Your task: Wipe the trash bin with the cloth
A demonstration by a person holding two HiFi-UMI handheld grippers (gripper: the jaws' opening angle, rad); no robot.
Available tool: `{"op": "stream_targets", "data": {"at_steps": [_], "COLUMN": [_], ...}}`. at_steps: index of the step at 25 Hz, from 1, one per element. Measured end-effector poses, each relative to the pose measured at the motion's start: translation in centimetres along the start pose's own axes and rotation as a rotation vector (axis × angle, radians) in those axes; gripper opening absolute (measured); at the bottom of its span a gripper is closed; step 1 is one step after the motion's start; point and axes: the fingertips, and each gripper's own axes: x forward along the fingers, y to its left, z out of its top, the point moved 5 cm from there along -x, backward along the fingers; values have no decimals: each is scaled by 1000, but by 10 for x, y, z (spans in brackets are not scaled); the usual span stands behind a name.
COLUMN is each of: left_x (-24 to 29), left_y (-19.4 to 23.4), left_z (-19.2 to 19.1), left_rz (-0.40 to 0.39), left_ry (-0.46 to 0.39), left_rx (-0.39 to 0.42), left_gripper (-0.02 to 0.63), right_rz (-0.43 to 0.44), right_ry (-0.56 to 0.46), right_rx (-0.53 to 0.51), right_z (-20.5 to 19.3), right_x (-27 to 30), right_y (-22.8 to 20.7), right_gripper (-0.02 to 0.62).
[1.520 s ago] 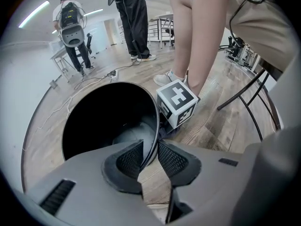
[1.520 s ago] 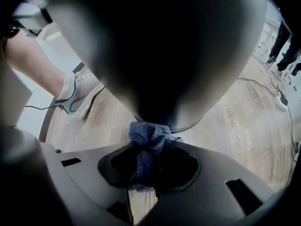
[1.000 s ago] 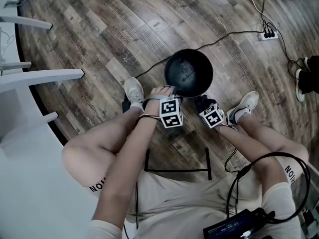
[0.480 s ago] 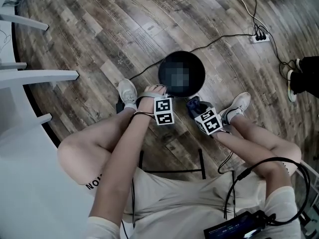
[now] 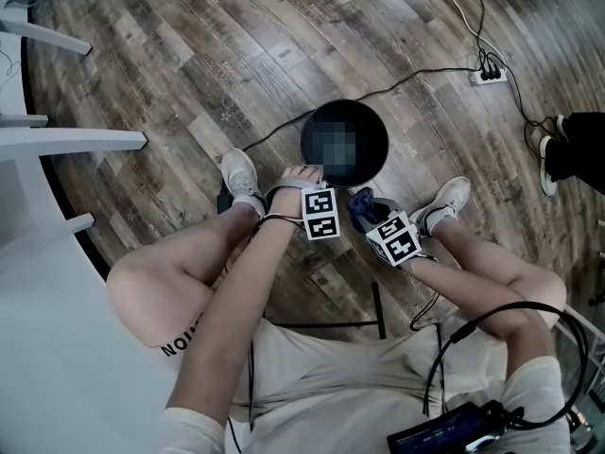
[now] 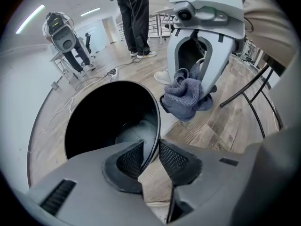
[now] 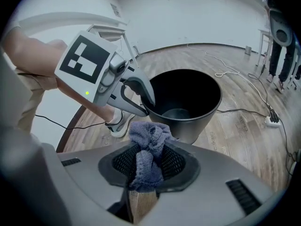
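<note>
**Grey cloth clamped, trash bin pinched at its rim**

Right gripper: jaws nearly together, squeezing the cloth at the trash bin's 5 o'clock. Left gripper: jaws, just closing further, clasp the rim (wall between them). Wood floor; white desk at 9 o'clock.

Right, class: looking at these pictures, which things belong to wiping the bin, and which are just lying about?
In the job: trash bin; cloth, in the right gripper; left gripper, jaws just closed further on the bin's rim.
Lying about: power strip; floor cables; white furniture.
</note>
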Motion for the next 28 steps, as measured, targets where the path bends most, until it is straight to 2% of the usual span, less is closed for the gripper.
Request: {"op": "stream_targets", "data": {"at_steps": [4,9,20,28], "left_x": [1,0,0,-3], "left_y": [-3,-5,-5,-3], "left_z": [10,15,17,17], "left_rz": [-7,-18,-13,-9], "left_ry": [11,2,-8,-6], "left_rx": [-55,-55,-38,-30], "left_gripper": [114,104,100,100], "right_rz": [-31,-53,-46,-73], "right_ry": [-30,-58,30,99], "right_rx": [-9,-27,-32,-33], "right_z": [6,16,-12,-36], "right_x": [-7,-3,48,95], "right_y": [-4,-14,-28,-43], "right_gripper": [103,103,103,103]}}
